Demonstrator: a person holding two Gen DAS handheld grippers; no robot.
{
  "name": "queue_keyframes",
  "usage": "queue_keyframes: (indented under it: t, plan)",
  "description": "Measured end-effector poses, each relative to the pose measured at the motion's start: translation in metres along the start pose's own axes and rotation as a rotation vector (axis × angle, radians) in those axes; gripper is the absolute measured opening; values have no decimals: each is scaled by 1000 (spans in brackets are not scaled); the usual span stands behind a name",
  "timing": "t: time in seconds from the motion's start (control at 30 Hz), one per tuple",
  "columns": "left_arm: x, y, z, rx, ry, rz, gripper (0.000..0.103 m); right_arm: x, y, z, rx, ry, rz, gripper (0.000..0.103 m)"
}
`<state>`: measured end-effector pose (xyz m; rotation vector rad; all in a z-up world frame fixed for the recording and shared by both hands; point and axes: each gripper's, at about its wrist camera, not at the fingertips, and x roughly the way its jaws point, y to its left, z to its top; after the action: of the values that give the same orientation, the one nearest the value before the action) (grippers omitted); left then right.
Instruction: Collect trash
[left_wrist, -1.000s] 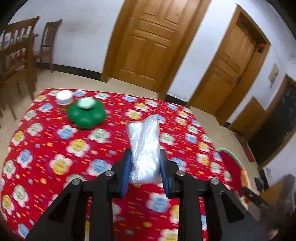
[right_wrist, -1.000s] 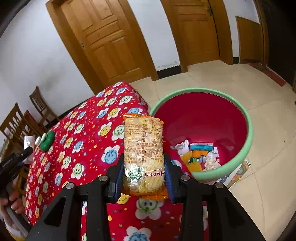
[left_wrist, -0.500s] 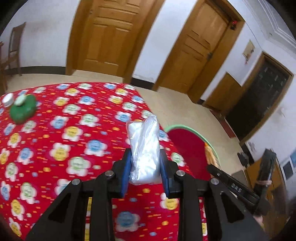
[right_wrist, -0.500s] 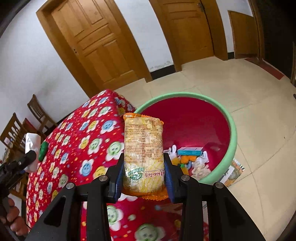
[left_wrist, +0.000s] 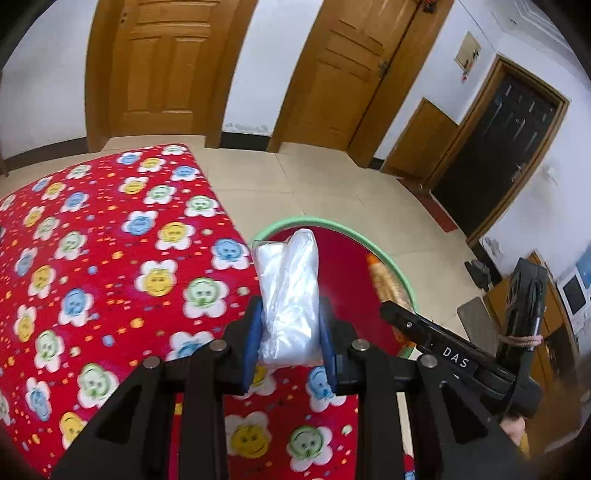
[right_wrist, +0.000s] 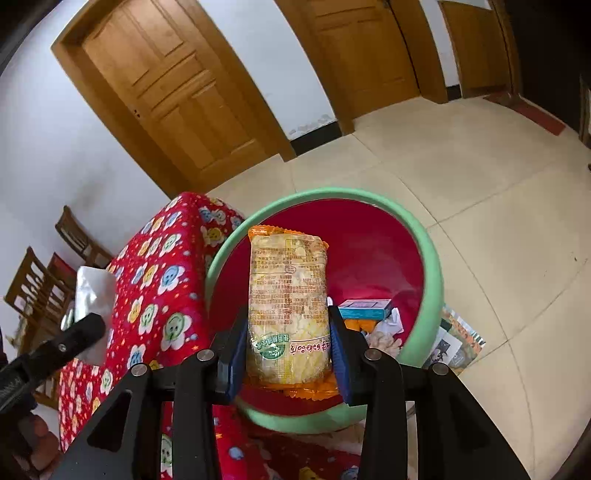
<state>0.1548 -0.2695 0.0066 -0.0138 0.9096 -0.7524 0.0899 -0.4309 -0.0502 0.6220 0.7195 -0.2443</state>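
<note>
My left gripper (left_wrist: 290, 347) is shut on a crumpled clear plastic bag (left_wrist: 290, 291), held over the table's right edge, near the bin. My right gripper (right_wrist: 288, 354) is shut on a yellow-orange snack packet (right_wrist: 288, 299), held upright above the open bin. The bin (right_wrist: 430, 266) is red inside with a green rim and stands on the floor beside the table; it also shows in the left wrist view (left_wrist: 347, 227). Several pieces of trash (right_wrist: 369, 314) lie at its bottom. The right gripper's body (left_wrist: 454, 354) shows at the right in the left wrist view.
The table carries a red cloth with flower faces (left_wrist: 110, 258). Wooden doors (left_wrist: 166, 66) line the far wall. Wooden chairs (right_wrist: 40, 288) stand behind the table. Printed paper (right_wrist: 458, 339) lies on the tiled floor beside the bin.
Both grippers have swung to the right toward the bin, each keeping its hold. The right gripper with the snack packet is now over the bin's mouth. The green container has left the left view.
</note>
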Motion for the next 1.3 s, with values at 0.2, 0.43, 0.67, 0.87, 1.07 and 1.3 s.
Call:
queue_keyframes:
  t: [0.2, 0.43, 0.67, 0.87, 1.07, 1.3]
  plan:
    - [24, -17, 5, 27, 32, -4, 29, -3, -16, 3, 19, -3, 14, 43]
    - [45, -35, 8, 61, 53, -34, 29, -23, -31, 1, 47, -60, -2, 43]
    - [45, -40, 6, 57, 54, -29, 40, -34, -36, 2, 73, -86, 1, 45]
    - [29, -30, 4, 27, 41, -7, 40, -41, -25, -2, 43, -80, 2, 49]
    - [0, -11, -3, -21, 14, 38, 42, -54, -1, -4, -4, -94, 12, 58]
    - [-42, 14, -11, -65, -59, 120, 43, -72, 40, -15, -80, -111, 36, 70]
